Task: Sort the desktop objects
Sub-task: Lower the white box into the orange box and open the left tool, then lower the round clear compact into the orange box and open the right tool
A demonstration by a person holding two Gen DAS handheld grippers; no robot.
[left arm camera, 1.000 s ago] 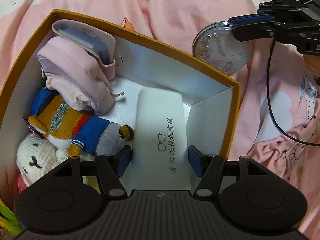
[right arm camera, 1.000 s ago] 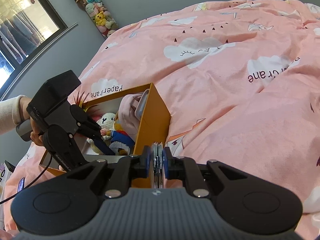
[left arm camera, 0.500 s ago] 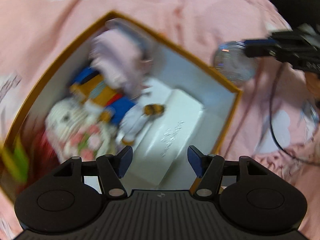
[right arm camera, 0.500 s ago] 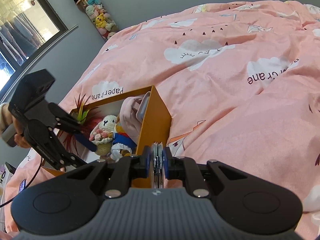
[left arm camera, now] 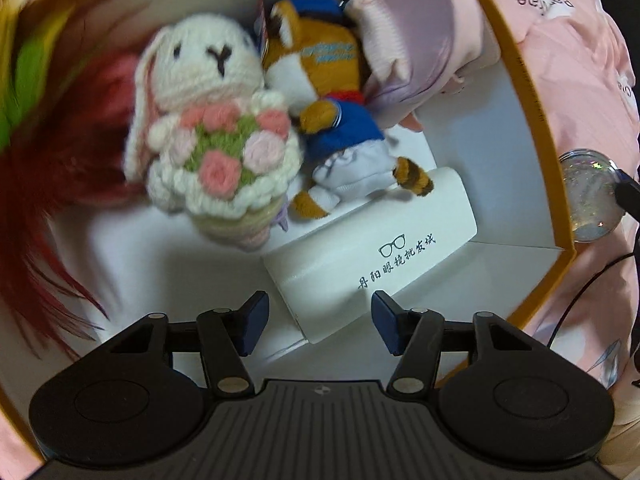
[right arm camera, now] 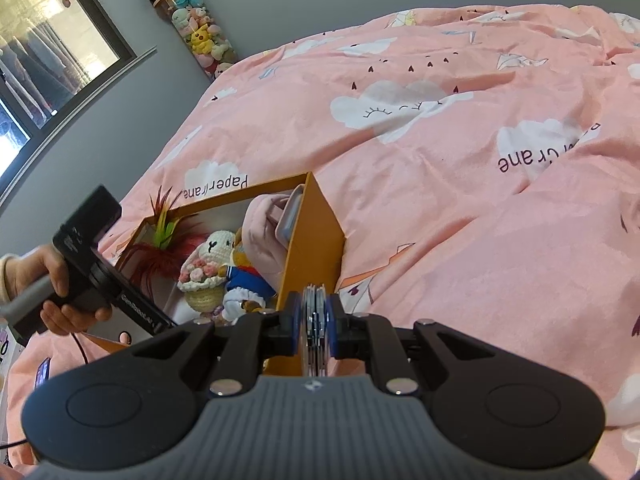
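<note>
A bed under a pink cloud-print duvet (right arm camera: 460, 208) fills the room below a grey wall, and an orange-walled box (left arm camera: 532, 92) with a white inside sits on it. The left gripper (left arm camera: 320, 320) points steeply down into that box with its jaws spread and nothing pressed between the pads; they have just been closing a little. The white glasses case (left arm camera: 372, 256) lies flat on the box floor just ahead of the blue fingertips (left arm camera: 256, 322), its near corner reaching into the gap. Beyond it lie a crocheted rabbit (left arm camera: 208, 120) with a bouquet, a fox plush (left arm camera: 320, 88) in blue and a pink pouch (left arm camera: 416, 36).

The right gripper (right arm camera: 316, 320) is clenched on a clear glitter disc (right arm camera: 315, 328), held edge-on just outside the box's near corner. The right wrist view shows a hand (right arm camera: 48, 280) gripping the left tool's handle over the box. Only the left wrist view shows the disc's (left arm camera: 592, 196) sparkly face, beyond the box wall.
</note>
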